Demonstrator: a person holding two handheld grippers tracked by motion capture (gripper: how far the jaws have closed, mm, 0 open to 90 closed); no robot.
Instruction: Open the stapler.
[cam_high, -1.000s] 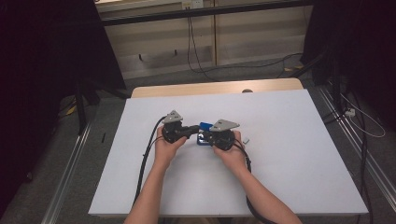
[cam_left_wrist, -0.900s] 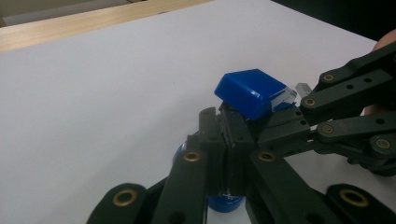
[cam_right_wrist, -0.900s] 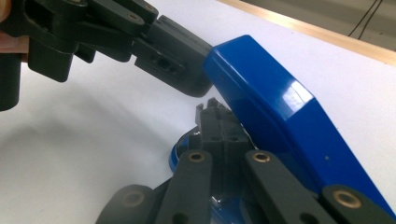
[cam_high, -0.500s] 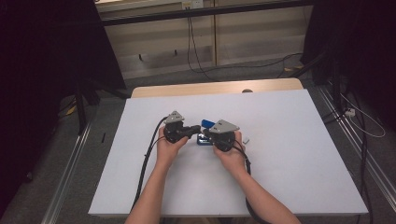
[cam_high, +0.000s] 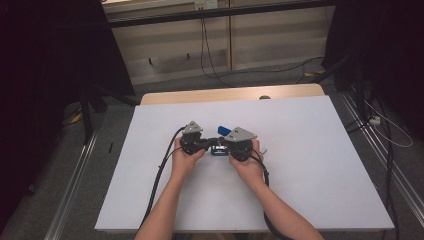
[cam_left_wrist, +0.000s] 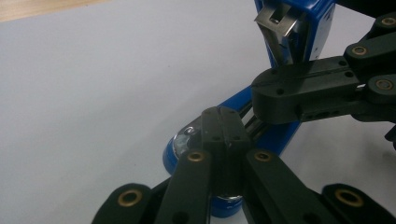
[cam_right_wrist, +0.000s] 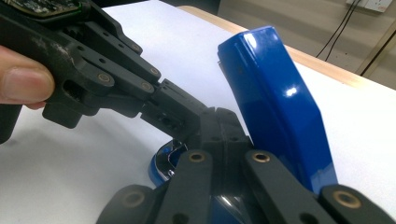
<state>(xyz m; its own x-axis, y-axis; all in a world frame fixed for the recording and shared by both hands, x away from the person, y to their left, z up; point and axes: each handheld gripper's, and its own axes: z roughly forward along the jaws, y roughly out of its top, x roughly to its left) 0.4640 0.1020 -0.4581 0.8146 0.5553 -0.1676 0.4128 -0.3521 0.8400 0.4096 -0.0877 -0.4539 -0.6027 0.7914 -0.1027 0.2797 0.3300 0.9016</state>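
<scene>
**Blue stapler, opened, worked between two claws at mid-tabletop**

Blue stapler (cam_high: 220, 145): lay near the centre of the white tabletop (cam_high: 310, 165), between the person's two hands. It stood open, the base flat on the sheet and the blue top arm (cam_right_wrist: 275, 102) swung up and tilted away from it. In the left gripper view the metal staple channel (cam_left_wrist: 280, 28) showed at the raised arm's open end, and the base's rounded blue nose with its shiny metal plate (cam_left_wrist: 184, 137) lay just past the claw's tip.

Left claw (cam_high: 212, 142): nearest item at the left, held in the left hand (cam_high: 186, 159). Jaws together, tips meeting over the stapler's base (cam_left_wrist: 222, 126); whether they pinched any part of it could not be told.

Right claw (cam_high: 220, 144): held in the right hand (cam_high: 245, 165). Jaws together, tips just beside the foot of the raised arm (cam_right_wrist: 219, 123). The two claws met tip to tip above the base, the left one crossing in from the side. No grip on the stapler could be made out.

Cables (cam_high: 160, 180): black, trailing from each claw back along the forearms to the near edge.

Beyond: bare white sheet, then a strip of wooden table edge (cam_high: 230, 94) at the far side; further off, floor with loose wires (cam_high: 210, 65).
</scene>
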